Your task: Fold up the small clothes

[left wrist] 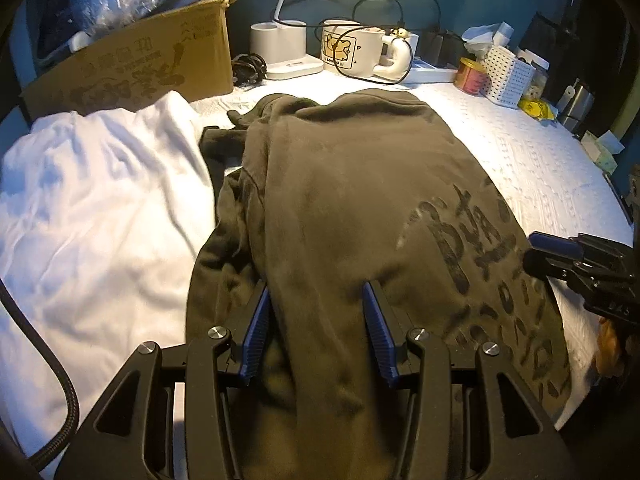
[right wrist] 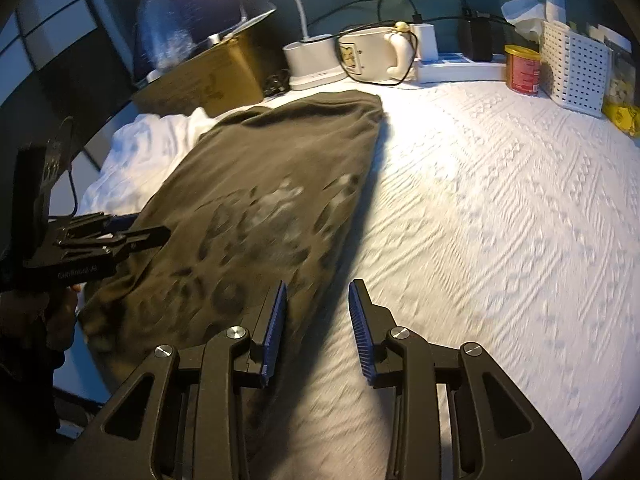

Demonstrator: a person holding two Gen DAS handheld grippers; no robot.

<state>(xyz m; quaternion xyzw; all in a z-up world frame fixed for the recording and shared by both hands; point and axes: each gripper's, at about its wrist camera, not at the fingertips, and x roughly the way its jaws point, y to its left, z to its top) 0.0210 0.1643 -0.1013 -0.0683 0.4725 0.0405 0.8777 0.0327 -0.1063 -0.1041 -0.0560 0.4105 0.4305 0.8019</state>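
Note:
An olive-green garment with a dark print lies folded lengthwise on the white textured cloth. In the left wrist view my left gripper is shut on the garment's near end, and a thick fold fills the gap between the blue pads. My right gripper comes in from the right edge beside the printed part. In the right wrist view the right gripper stands open over the garment's right edge, its pads apart and off the fabric. The left gripper reaches over the garment's left side.
A crumpled white garment lies left of the olive one. At the back stand a cardboard box, a lamp base, a mug, a power strip, a red can, a white basket and loose cables.

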